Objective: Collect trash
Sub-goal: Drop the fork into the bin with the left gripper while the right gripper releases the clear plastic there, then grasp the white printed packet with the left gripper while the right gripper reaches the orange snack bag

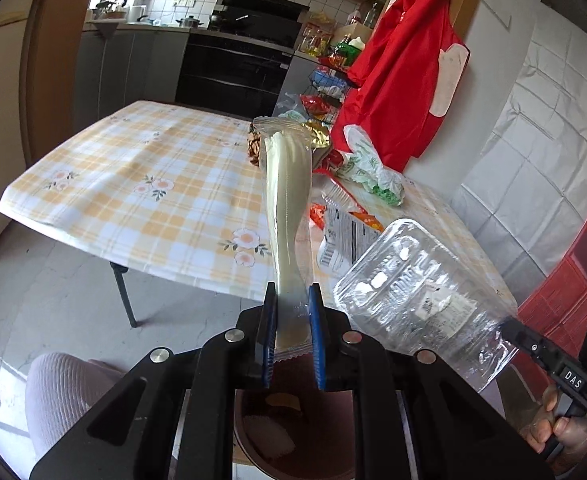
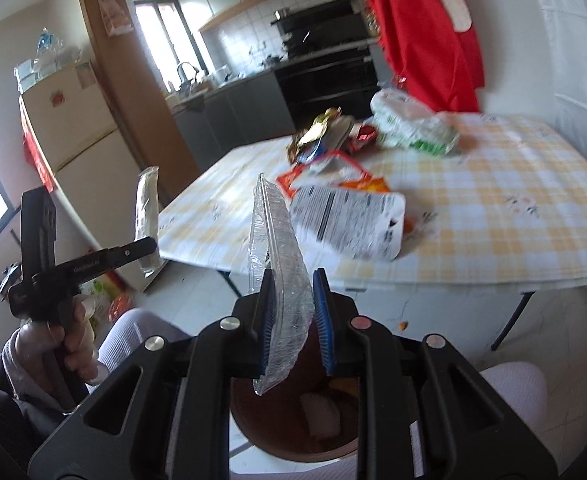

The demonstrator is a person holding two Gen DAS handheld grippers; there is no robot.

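My left gripper (image 1: pixel 292 338) is shut on a long clear wrapper with a cream plastic fork inside (image 1: pixel 285 208); it also shows in the right wrist view (image 2: pixel 146 216). My right gripper (image 2: pixel 293 320) holds a clear plastic clamshell container (image 2: pixel 279 272) edge-on; it looks shut on it, though a gap shows at the right finger. The container also shows in the left wrist view (image 1: pixel 417 284). Both hang over a brown trash bin (image 2: pixel 293 420) on the floor, with some trash inside (image 2: pixel 320 414). More wrappers (image 2: pixel 349 216) lie on the checked table (image 2: pixel 493 208).
A green-white bag (image 2: pixel 413 128) and gold and red snack wrappers (image 2: pixel 321 132) lie further back on the table. A red apron (image 1: pixel 405 80) hangs by the wall. My knees (image 1: pixel 65 392) flank the bin. The kitchen counter and oven stand behind.
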